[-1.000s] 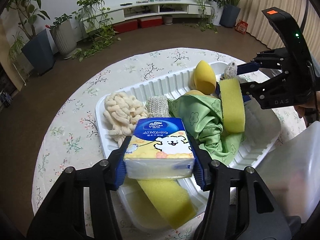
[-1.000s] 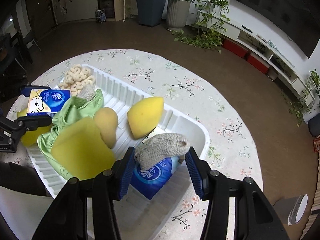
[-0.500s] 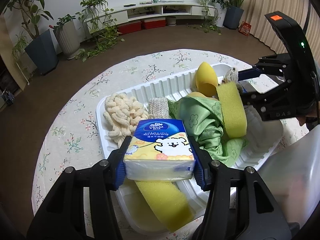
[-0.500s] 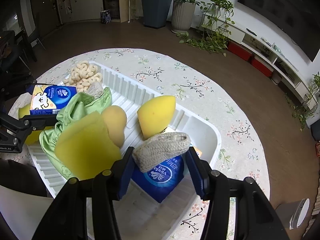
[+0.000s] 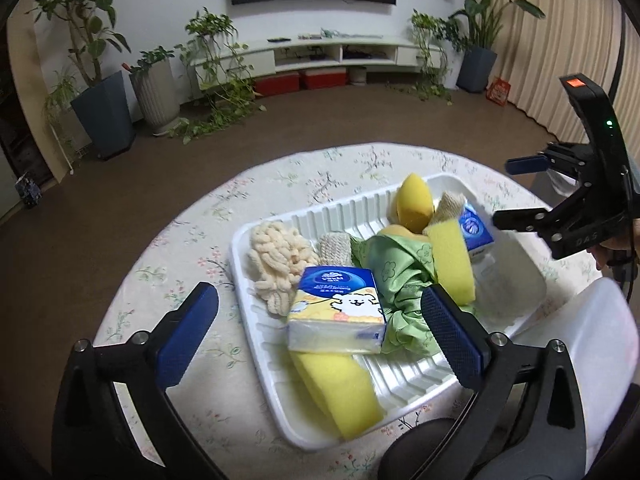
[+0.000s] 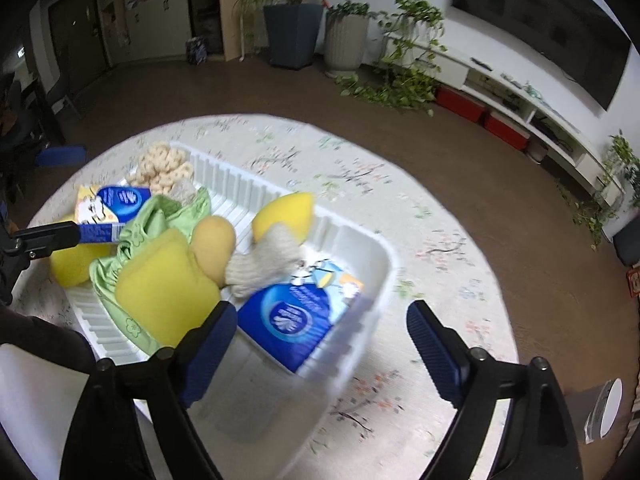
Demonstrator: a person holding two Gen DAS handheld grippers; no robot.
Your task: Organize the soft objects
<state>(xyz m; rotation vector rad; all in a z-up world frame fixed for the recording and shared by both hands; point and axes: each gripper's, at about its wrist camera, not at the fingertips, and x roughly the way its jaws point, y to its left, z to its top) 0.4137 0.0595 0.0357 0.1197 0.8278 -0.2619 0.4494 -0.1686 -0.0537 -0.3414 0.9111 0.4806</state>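
Observation:
A white ribbed tray [image 5: 400, 376] [image 6: 376, 264] on the round table holds soft things. A tissue pack with a bear picture [image 5: 338, 314] lies on a long yellow sponge [image 5: 340, 388]. Beside it are a cream chenille pad [image 5: 276, 264], a green cloth [image 5: 400, 268] [image 6: 160, 216], an upright yellow sponge [image 5: 452, 264] [image 6: 164, 288], a yellow egg sponge [image 5: 414, 202] [image 6: 284, 212], a knitted beige scrubber [image 6: 264, 264] and a blue tissue pack [image 6: 296, 316]. My left gripper [image 5: 320, 332] is open, raised above the bear pack. My right gripper [image 6: 320, 344] is open and empty above the tray's end.
The table wears a floral cloth [image 5: 192, 248]. A white bin or chair [image 5: 580, 360] stands at the near right. Potted plants [image 5: 100, 112] and a low TV shelf [image 5: 320, 52] stand beyond on the brown floor.
My left gripper has let go of the bear tissue pack and risen. My right gripper has let go of the knitted scrubber, opened wide and pulled back; the scrubber lies in the tray.

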